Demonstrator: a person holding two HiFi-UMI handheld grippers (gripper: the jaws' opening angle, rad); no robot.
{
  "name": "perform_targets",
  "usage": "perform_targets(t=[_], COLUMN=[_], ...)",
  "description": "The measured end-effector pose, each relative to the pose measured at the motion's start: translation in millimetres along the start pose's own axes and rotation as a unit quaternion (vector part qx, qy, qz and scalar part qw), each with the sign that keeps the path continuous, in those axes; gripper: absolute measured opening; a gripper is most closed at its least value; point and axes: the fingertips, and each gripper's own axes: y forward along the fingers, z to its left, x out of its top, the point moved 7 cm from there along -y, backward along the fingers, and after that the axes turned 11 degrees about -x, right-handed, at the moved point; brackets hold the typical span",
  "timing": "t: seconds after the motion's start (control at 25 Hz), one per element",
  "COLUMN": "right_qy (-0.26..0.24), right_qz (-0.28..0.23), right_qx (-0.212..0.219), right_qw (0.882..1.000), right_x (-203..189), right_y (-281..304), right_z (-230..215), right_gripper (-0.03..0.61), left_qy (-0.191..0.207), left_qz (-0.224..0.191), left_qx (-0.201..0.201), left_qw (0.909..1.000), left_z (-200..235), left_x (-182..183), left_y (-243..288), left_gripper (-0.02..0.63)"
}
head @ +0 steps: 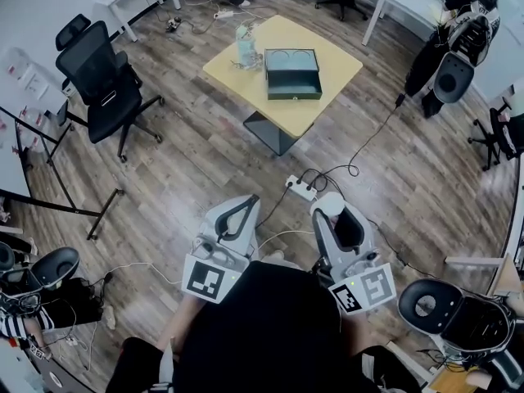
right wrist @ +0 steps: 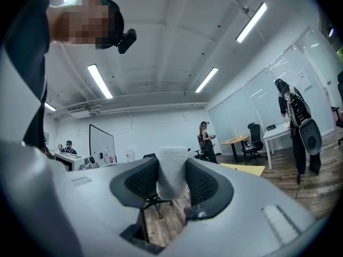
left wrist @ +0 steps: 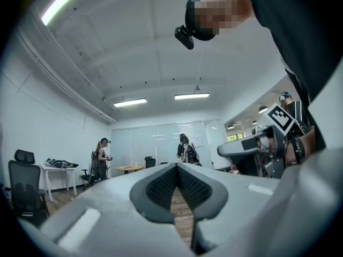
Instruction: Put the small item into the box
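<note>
Open floor (head: 205,166) toward the box (head: 293,92), only cables (head: 311,176) crossing it.

Table (head: 337,65) stands well ahead of you, with the box (head: 292,76) on it near the middle. Office chair (head: 102,76) is left of the table, apart from it. Power strip (head: 300,189) lies on the floor between the table and your grippers. Your left gripper (head: 244,205) is beside your right gripper (head: 330,210). The small item (right wrist: 171,171) sits between the right one's jaws.

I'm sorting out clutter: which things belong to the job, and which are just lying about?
Job: small white cylindrical item held in the right gripper; dark green open box; yellow table.
Lying about: black office chair; white power strip; black cable.
</note>
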Motion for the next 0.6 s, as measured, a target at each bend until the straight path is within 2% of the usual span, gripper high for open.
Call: perform_targets(t=[0.44,0.6], right_qy=[0.007,0.007], right_qz=[0.015,0.019], right_qx=[-0.032,-0.044], right_qw=[0.999,0.999], right_x=[-5,-4], right_y=[53,78], right_z=[-17,-22], right_gripper=[0.167,0.167], left_qy=[-0.025,-0.022], left_qz=[0.004,0.001], left_qx=[-0.013,-0.024], left_qw=[0.9996,0.9995], left_z=[56,82], left_x=[-16,-18], left_y=[36,53], left_gripper=[0.002,0.002])
